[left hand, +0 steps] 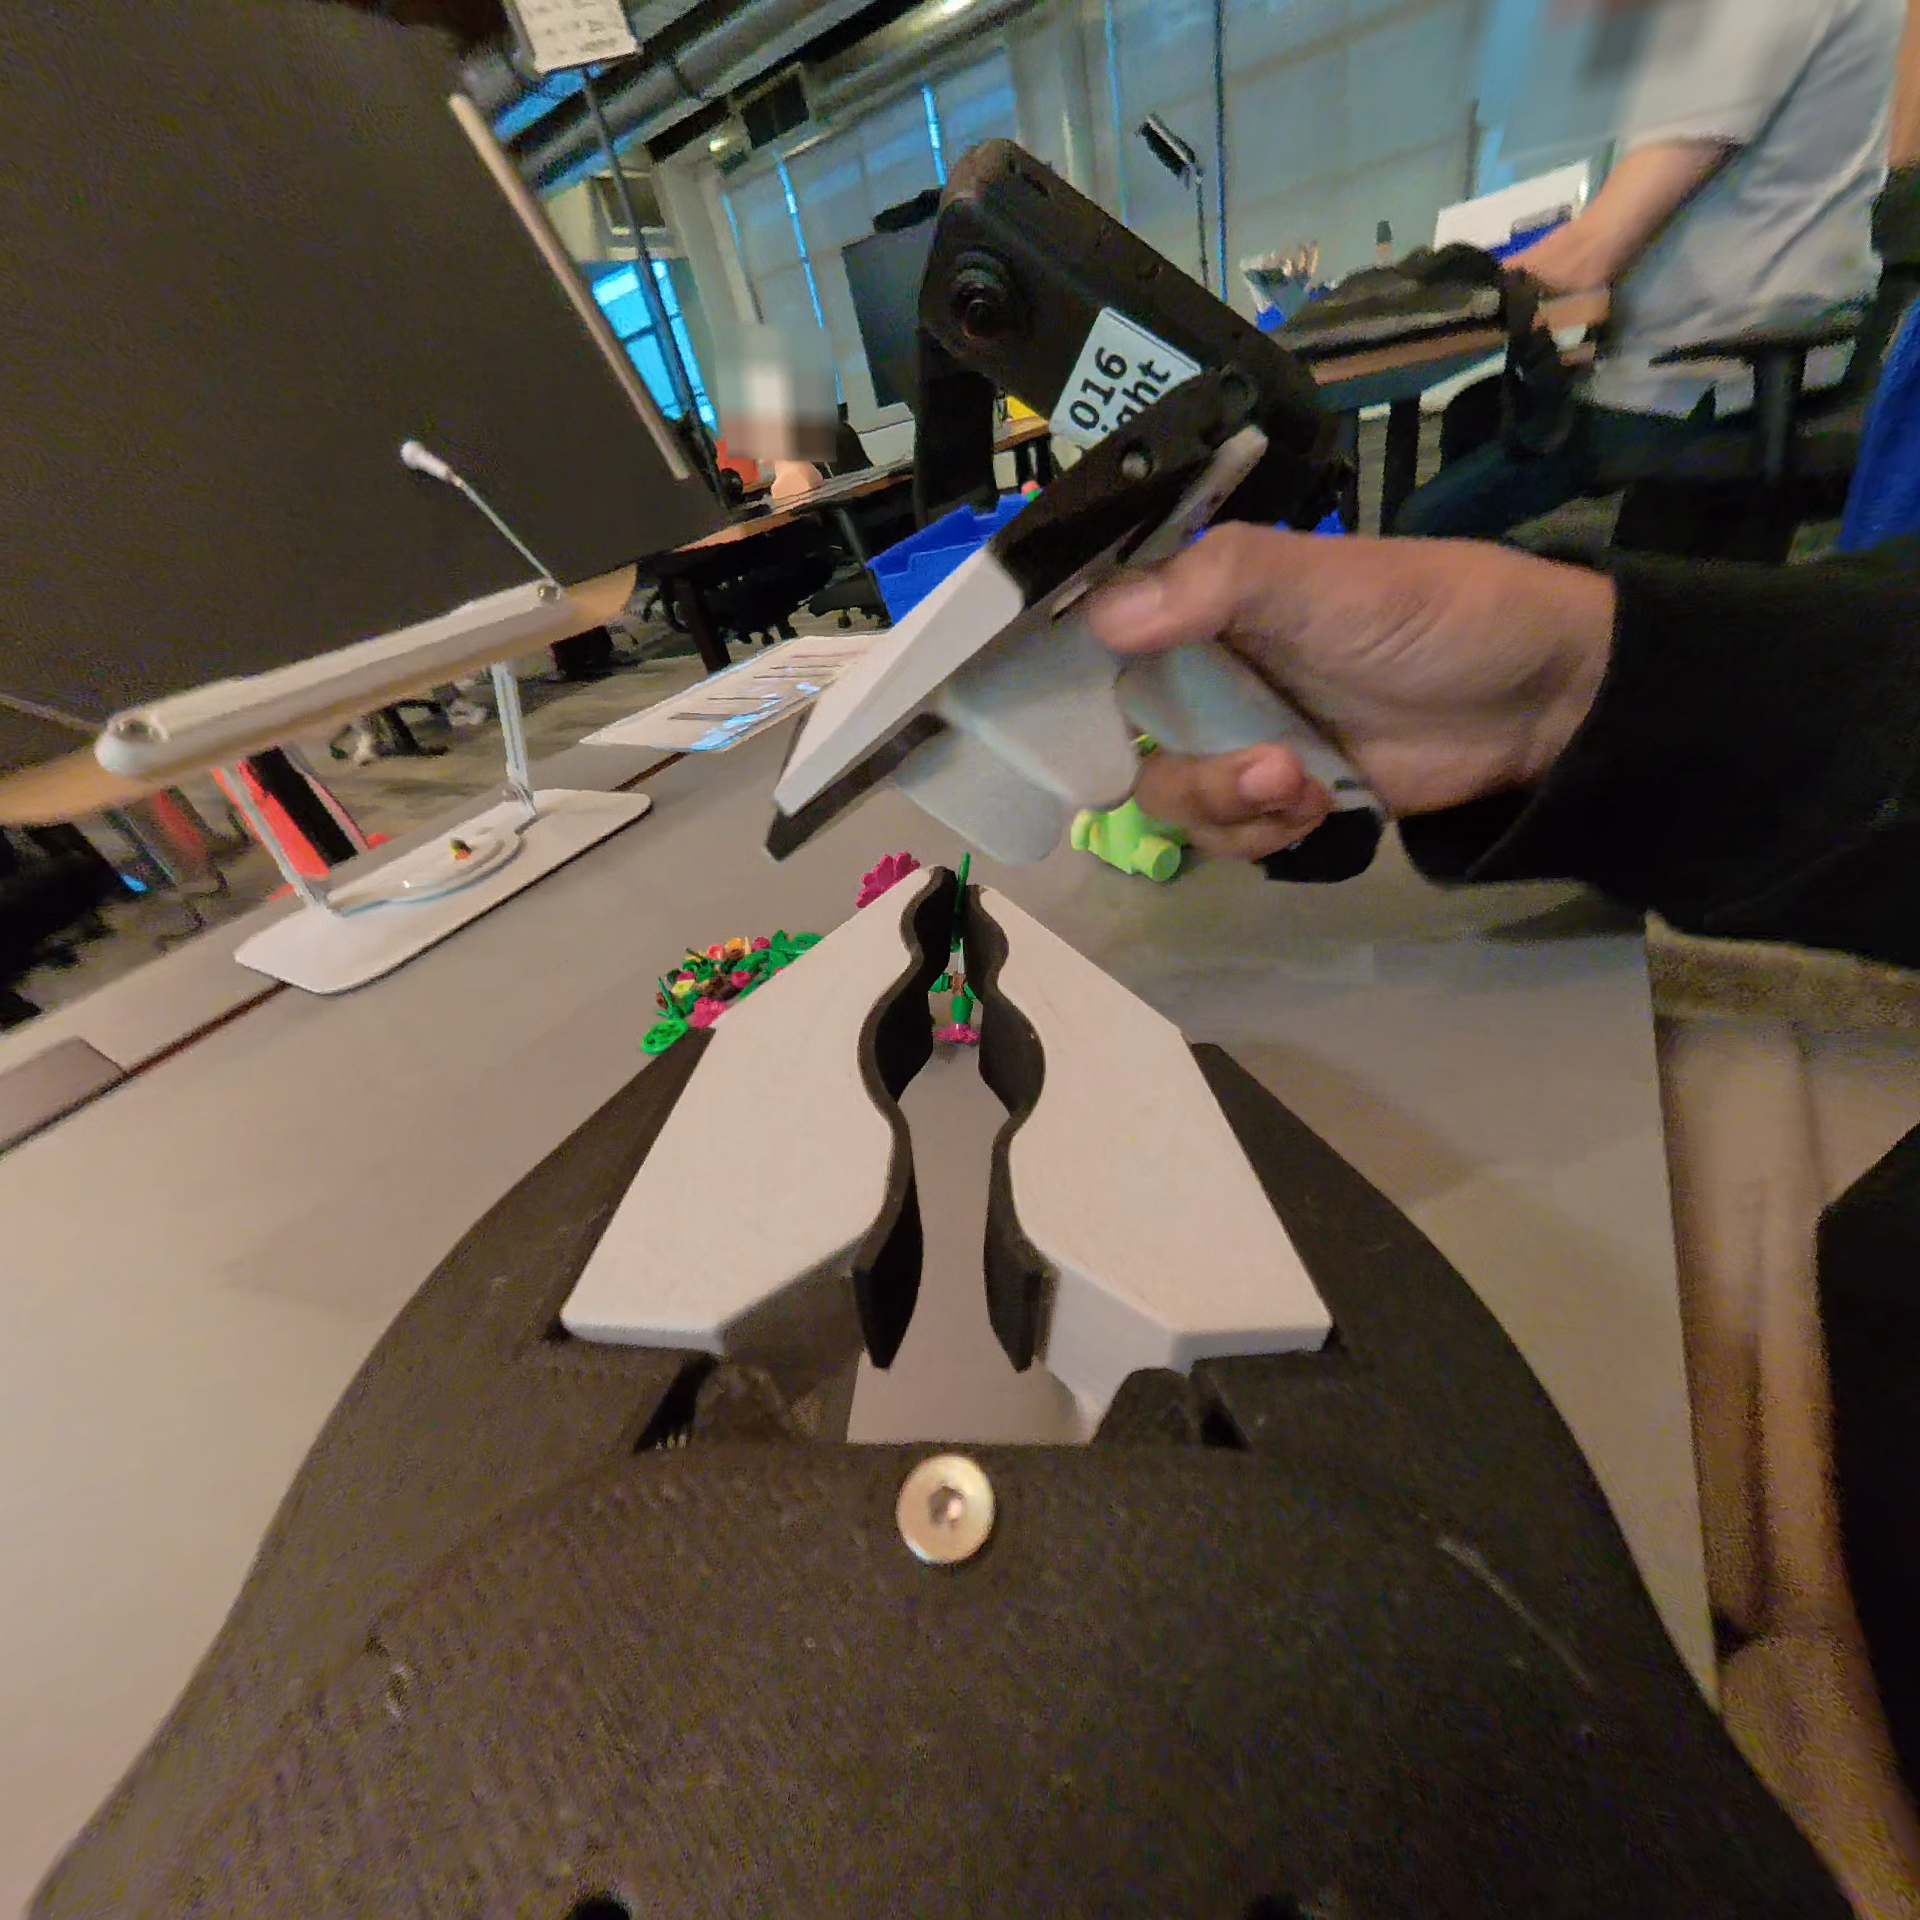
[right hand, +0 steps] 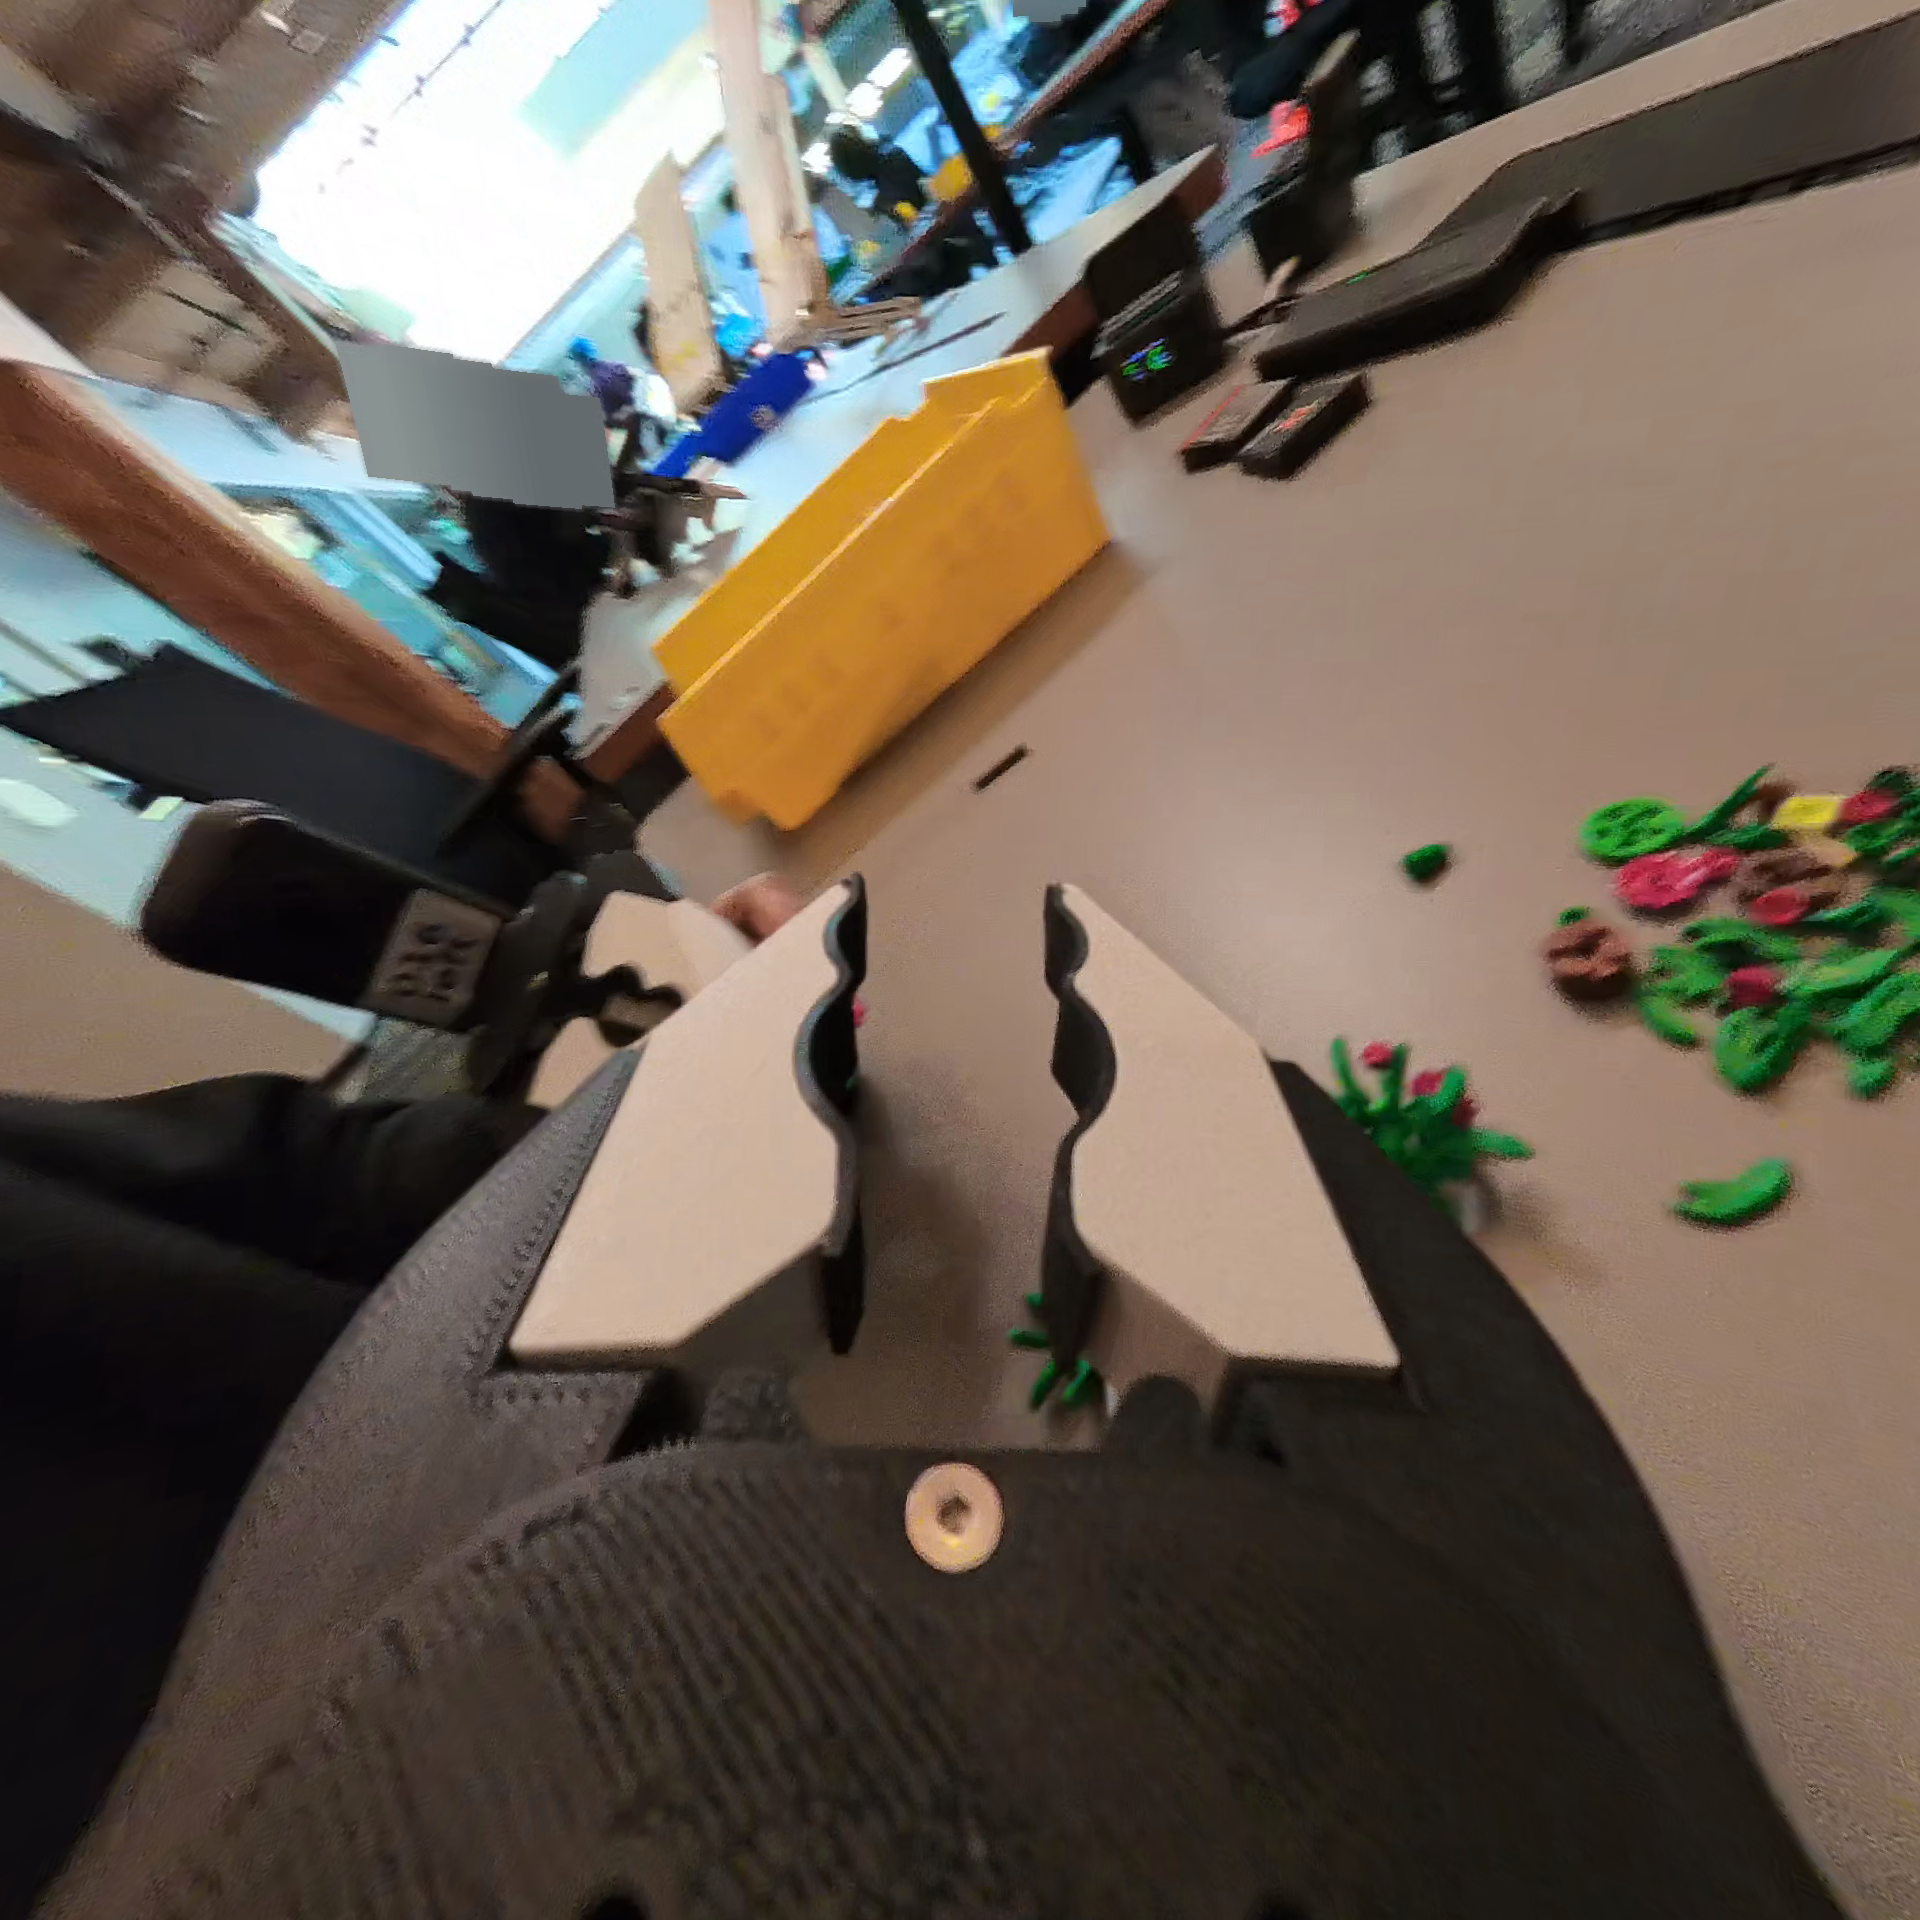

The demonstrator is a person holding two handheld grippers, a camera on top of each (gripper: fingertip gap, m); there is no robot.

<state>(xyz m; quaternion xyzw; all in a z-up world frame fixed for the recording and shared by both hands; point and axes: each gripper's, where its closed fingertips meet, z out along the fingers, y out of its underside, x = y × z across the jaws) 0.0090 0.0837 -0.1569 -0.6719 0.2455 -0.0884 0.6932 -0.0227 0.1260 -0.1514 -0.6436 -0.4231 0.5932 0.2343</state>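
A wide grey table (left hand: pixel 312 1195) is seen in an open workroom with large windows, desks and chairs behind it. On the left in the left wrist view, a dark monitor (left hand: pixel 260 312) is carried on a white stand (left hand: pixel 436 883). Ahead of it a heap of loose toy pieces (left hand: pixel 727 971), green, pink and brown, is spread on the table, and a lime-green toy (left hand: pixel 1127 842) is partly hidden farther right. At the far right a person in a pale shirt (left hand: pixel 1745 187) is seated at another desk. In the right wrist view a yellow bin (right hand: pixel 894 603) is set on the table, with black boxes (right hand: pixel 1273 421) beyond it.

The left gripper (left hand: pixel 961 904) is nearly closed, its tips pinched on a thin green flower stem (left hand: pixel 960 971) with small pink blossoms, held upright above the table. The right gripper (left hand: pixel 790 821) is held in a hand (left hand: pixel 1371 675) just above and to the right of the stem; in its own view its jaws are well apart, and nothing is gripped between them. A small green sprig with red blooms (right hand: pixel 1418 1117) is seen just beside its right finger.
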